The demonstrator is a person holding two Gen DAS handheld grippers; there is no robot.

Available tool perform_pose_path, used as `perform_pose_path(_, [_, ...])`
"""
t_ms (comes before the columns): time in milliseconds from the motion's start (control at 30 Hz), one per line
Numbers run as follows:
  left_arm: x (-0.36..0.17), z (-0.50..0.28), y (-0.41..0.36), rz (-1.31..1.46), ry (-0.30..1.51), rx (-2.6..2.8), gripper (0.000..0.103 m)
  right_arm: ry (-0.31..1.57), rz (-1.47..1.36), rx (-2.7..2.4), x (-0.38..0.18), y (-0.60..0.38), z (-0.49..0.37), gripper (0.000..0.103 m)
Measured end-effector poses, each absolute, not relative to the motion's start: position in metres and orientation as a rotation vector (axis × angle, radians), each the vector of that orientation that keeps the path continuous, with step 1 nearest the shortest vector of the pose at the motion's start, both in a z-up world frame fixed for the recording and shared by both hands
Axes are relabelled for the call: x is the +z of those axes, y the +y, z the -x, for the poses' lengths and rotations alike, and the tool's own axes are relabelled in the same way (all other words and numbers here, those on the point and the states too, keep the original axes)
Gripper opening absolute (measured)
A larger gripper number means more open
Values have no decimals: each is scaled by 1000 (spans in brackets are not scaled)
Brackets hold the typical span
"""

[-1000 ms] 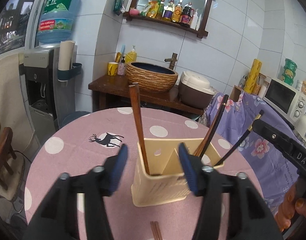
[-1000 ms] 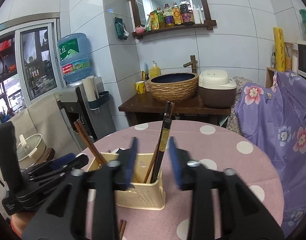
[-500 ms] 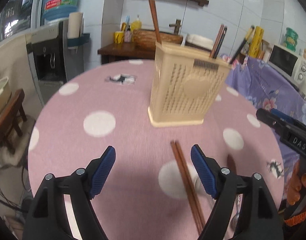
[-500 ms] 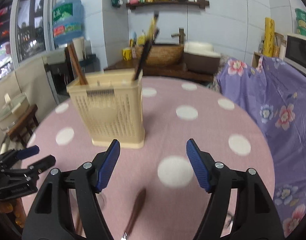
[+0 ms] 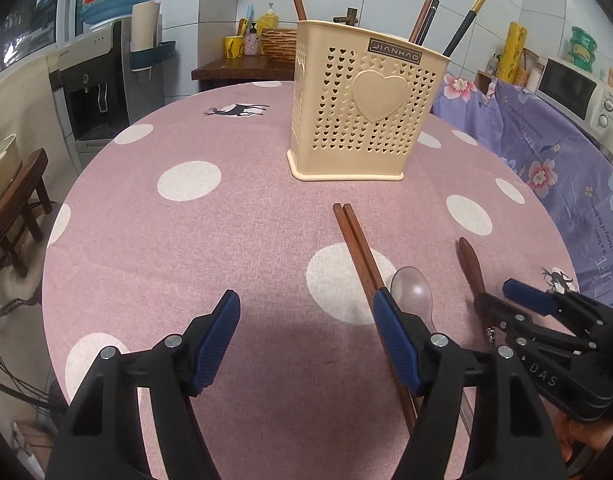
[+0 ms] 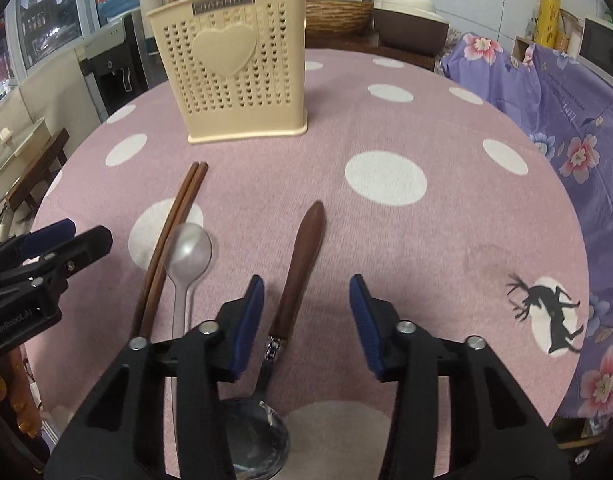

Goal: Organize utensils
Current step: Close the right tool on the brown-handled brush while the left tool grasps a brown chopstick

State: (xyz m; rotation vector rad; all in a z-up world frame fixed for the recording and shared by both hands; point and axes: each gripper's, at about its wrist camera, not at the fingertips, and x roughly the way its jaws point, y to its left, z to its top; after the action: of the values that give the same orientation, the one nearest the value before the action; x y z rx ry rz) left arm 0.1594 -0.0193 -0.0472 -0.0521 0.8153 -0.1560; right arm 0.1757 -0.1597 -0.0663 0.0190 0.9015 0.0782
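Wood-handled spoon (image 6: 302, 264) between the right tool's (image 6: 306, 312) closing, still-apart blue pads, untouched.

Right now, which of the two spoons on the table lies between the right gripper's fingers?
The wooden-handled spoon: its brown handle runs up between the closing jaws of the right gripper, untouched. The all-metal spoon lies outside, beside the chopstick pair.

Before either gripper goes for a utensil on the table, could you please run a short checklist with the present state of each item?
1. Wooden-handled spoon lies between the closing, not yet touching right gripper pads: ok.
2. Left gripper closing on nothing: ok.
3. Chopstick pair together, flat on the table: ok.
4. Metal spoon apart from the chopsticks: cannot tell.
5. Holder upright: ok.
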Motion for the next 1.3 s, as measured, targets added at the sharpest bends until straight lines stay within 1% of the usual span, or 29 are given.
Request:
perform_pose_path(67, [-48,-158,-18,59,816,-155,68,910,-21,71,-70,-158,-176,33])
perform_pose_path(100, [-48,-158,-18,60,816,-154,68,908,-17,67,-70,-156,-175,32])
perform_pose_path(233, [-47,-157,-20,58,817,-158,68,901,-11,67,-71,-155,-174,17])
perform_pose_path(333, [-49,-156,-23,52,821,-166,67,895,-1,65,-71,-158,-174,15])
perform_pose_path(500, [-53,-153,-33,47,845,-199,59,886,-8,15,-71,-180,-175,11])
perform_pose_path(667, [-60,-148,-50,-9,857,-212,55,870,-29,-25,-72,-203,-173,11])
perform_pose_path(867, [-68,-145,-59,-53,868,-177,49,849,-17,-33,-73,-203,-169,12])
perform_pose_path(1000, [-68,-145,-58,-54,873,-168,48,844,-39,-27,-72,-206,-168,13])
perform_pose_path(1100, [-67,-144,-56,-77,869,-157,48,841,-59,-27,-72,-210,-166,18])
perform_pose_path(1167, [-68,-144,-50,-63,875,-163,48,836,-76,-31,-70,-214,-165,27])
perform_pose_path(1200, [-68,-145,-47,-50,881,-171,49,832,-86,-34,-68,-217,-165,29])
perform_pose_path(1233, [-68,-147,-45,-42,884,-175,49,830,-92,-37,-67,-219,-164,35])
perform_pose_path(1267, [-68,-148,-43,-44,885,-168,49,828,-102,-38,-66,-223,-164,37])
perform_pose_path(1300, [-68,-151,-41,-42,884,-163,49,828,-113,-36,-65,-225,-165,37])
